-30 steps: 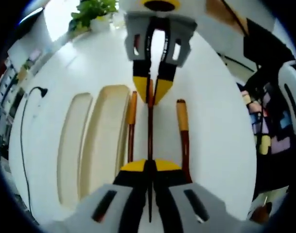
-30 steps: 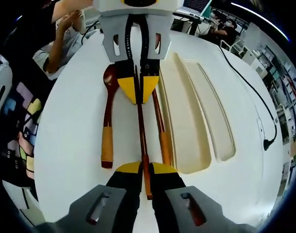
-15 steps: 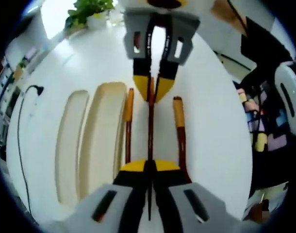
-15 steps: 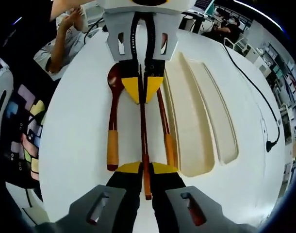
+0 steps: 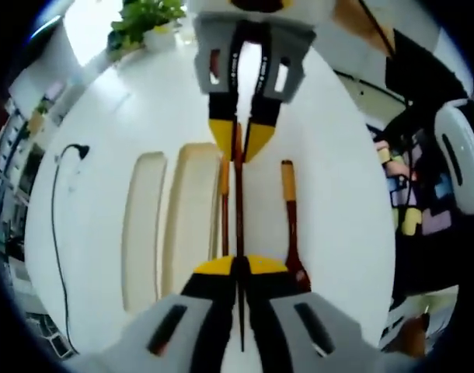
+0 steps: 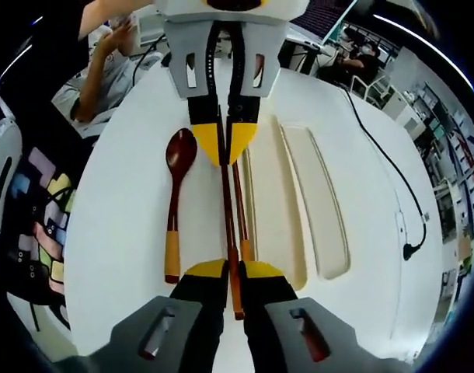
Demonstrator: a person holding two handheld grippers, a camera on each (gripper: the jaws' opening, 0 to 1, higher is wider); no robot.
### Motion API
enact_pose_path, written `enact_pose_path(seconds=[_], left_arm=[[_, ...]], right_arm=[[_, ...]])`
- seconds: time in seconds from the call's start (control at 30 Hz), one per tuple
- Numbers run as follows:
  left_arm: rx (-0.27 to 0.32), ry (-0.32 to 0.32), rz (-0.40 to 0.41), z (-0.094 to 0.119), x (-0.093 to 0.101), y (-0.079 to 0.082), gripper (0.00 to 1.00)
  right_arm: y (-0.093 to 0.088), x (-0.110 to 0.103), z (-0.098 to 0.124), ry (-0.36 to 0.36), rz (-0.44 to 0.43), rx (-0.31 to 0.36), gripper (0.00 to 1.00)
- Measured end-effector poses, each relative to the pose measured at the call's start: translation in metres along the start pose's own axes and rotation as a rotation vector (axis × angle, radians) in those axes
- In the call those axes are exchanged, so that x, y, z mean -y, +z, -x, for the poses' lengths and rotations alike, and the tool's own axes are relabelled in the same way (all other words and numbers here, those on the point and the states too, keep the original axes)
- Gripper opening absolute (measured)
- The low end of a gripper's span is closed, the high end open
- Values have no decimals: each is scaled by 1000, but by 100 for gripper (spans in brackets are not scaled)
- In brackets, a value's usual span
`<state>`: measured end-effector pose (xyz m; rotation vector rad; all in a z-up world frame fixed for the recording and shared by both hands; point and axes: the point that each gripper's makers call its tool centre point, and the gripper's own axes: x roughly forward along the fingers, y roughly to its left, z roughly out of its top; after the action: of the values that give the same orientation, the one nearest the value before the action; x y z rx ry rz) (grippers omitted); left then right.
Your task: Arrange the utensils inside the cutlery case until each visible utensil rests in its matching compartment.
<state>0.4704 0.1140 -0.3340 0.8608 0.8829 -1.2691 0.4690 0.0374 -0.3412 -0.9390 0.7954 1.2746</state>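
Note:
A dark red chopstick (image 5: pixel 239 210) with an orange end hangs level above the white table, held at both ends. My left gripper (image 5: pixel 238 266) is shut on one end and my right gripper (image 5: pixel 237 152) on the other. In the right gripper view the same chopstick (image 6: pixel 227 210) runs from my right gripper (image 6: pixel 233 271) to my left gripper (image 6: pixel 224 155). A second chopstick (image 5: pixel 224 214) (image 6: pixel 241 221) lies on the table beside the cream cutlery case (image 5: pixel 186 225) (image 6: pixel 277 225). A wooden spoon (image 5: pixel 291 229) (image 6: pixel 173 210) lies on its other side.
The case has a second, narrower compartment (image 5: pixel 144 233) (image 6: pixel 320 206), bare inside. A black cable (image 5: pixel 57 210) (image 6: pixel 392 179) trails over the table past the case. A potted plant (image 5: pixel 148 15) stands at the far edge. A seated person (image 6: pixel 105 58) is beside the table.
Both views have pulled back from the table, so the case, spoon and lying chopstick look smaller. The held chopstick stays gripped at both ends, now higher above the table.

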Motion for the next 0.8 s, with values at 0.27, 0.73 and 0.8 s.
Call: enact_pose_path(seconds=[0.27, 0.73, 0.8], left_arm=[[9, 22, 6, 5, -17, -6, 3], [8, 36, -28, -3, -38, -7, 3], [5, 37, -31, -7, -41, -9, 3]], right_arm=[[6, 16, -2, -15, -12, 12, 4], [3, 37, -11, -40, -54, 17, 4], [4, 37, -13, -34, -57, 22, 4]])
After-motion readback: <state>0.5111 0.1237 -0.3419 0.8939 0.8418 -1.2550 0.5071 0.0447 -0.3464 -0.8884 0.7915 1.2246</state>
